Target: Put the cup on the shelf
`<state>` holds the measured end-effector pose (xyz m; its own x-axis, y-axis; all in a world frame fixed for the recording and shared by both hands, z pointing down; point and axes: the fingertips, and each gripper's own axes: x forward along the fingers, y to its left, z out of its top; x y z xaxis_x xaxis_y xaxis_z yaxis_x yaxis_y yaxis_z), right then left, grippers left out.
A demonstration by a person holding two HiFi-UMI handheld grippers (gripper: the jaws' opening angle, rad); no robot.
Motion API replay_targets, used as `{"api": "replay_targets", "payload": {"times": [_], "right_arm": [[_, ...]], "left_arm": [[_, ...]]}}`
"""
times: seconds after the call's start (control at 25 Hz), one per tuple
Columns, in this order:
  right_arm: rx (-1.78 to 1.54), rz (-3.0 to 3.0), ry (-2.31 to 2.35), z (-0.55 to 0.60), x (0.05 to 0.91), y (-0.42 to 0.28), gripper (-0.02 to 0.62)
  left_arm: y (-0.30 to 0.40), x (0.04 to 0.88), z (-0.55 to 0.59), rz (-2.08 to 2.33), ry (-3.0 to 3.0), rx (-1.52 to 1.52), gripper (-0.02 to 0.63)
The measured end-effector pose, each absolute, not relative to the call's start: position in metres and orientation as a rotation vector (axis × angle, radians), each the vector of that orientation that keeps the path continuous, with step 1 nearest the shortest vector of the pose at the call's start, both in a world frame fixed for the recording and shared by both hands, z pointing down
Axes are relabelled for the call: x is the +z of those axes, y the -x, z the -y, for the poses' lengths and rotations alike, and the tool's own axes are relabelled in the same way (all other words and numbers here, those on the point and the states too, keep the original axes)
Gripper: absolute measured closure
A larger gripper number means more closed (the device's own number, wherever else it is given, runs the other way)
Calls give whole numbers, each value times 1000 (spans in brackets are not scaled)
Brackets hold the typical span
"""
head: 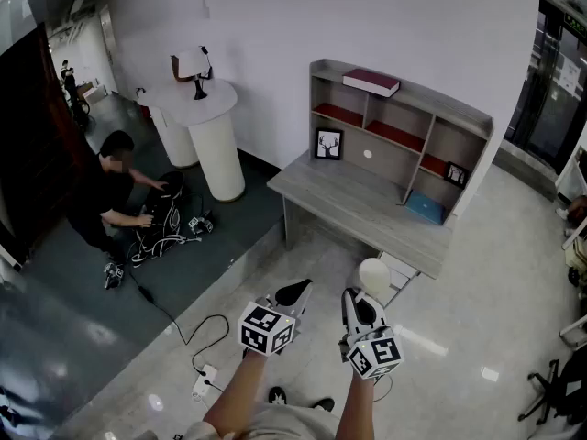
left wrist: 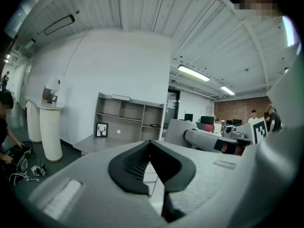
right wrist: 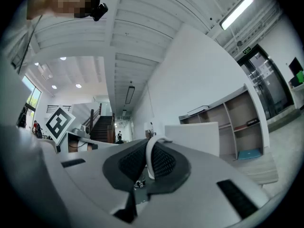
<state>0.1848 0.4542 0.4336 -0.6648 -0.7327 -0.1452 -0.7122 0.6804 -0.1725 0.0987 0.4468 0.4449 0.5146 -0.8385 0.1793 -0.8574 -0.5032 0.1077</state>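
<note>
the right gripper pinches the cup. the left gripper has its jaws pressed together, empty. the shelf stands well apart.

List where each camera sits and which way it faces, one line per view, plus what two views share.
Head view: on the person's head, looking steeply down at the desk; both forearms, left gripper and right gripper show.
Left gripper view: on the left gripper, along its shut jaws toward the shelf.
Right gripper view: on the right gripper, along jaws clamping the cup by its handle.
Shared: both gripper views show the shelf.
</note>
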Motion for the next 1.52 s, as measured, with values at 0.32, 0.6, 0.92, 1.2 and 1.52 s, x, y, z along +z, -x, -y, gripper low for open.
{"api": "replay_targets", "payload": {"times": [0.32,0.6,0.92,1.2,1.52], "right_arm": [[-119,-2759,1131,-448,435,-199,578],[-210,-2791,1053,-458,449,-226,579],[-242,-2811,1120,-438,473,-255,579],[-192,-2793,1129,-369,457,-238,578],[-152,-2825,1092,-276,441,-175,578]], "left_arm": [[-108,439,-436,1539,-2543,108,597],[-135,455,-436,1563,-2509,88,597],[-153,476,-411,1540,-2498,90,597],[-146,453,-350,1503,-2608,116,597],[-92,421,-254,1508,-2667,49,597]]}}
